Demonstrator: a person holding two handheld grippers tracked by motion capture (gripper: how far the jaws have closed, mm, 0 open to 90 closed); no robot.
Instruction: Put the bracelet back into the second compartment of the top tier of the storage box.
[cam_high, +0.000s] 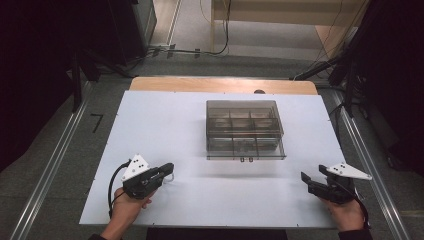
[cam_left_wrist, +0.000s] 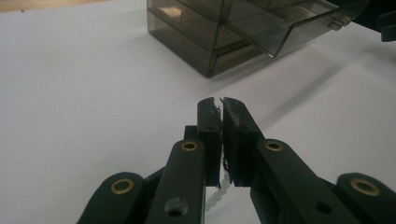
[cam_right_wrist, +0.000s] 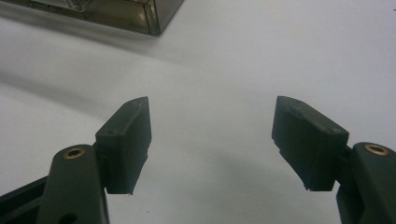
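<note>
Box: smoky clear plastic compartment box (cam_high: 245, 130), mid white desk (cam_high: 165, 125).
Left hand-held gripper (cam_high: 169, 170): jaws closed, empty, well short of box.
Right hand-held gripper (cam_high: 304, 178): jaws wide, empty, likewise apart.

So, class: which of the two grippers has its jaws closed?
The left gripper: its jaws meet, with a thin pale cord between them. The right gripper has its jaws wide apart.

text: none legible | labels: none | numbers: none

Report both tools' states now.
Left tool: closed; thin white strand hangs between its pads, unclear what.
Right tool: open, holding nothing.
</note>
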